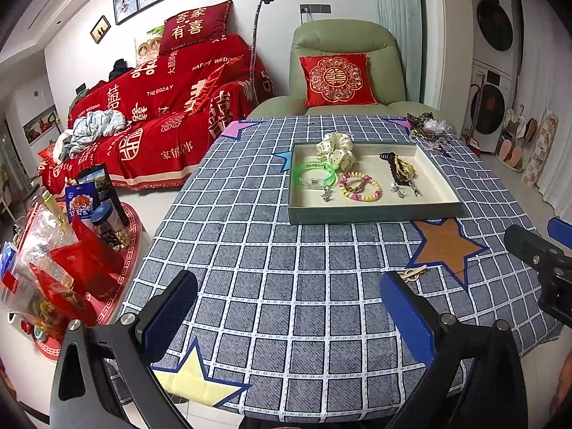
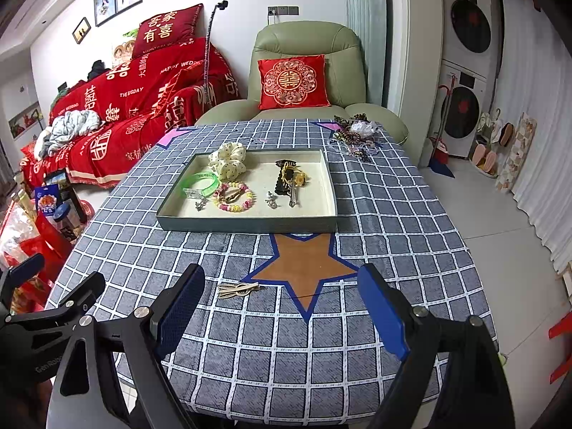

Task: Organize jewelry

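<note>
Between right gripper (image 2: 280, 316) jaws, on table (image 2: 393, 207): pale hair clip (image 2: 237, 289), thin cord alongside. Both jaw pairs spread wide, empty. Flat clip easily pushed along cloth, cord snagged. Tray (image 2: 246, 223) beyond; left gripper (image 1: 286, 316) idle.

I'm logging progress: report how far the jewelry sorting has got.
Done: tray holds scrunchie, green bangle and beaded bracelet. In hand: nothing; left gripper and right gripper have open jaws. Left: pendant necklace by the orange star, and the far-corner pile.
</note>
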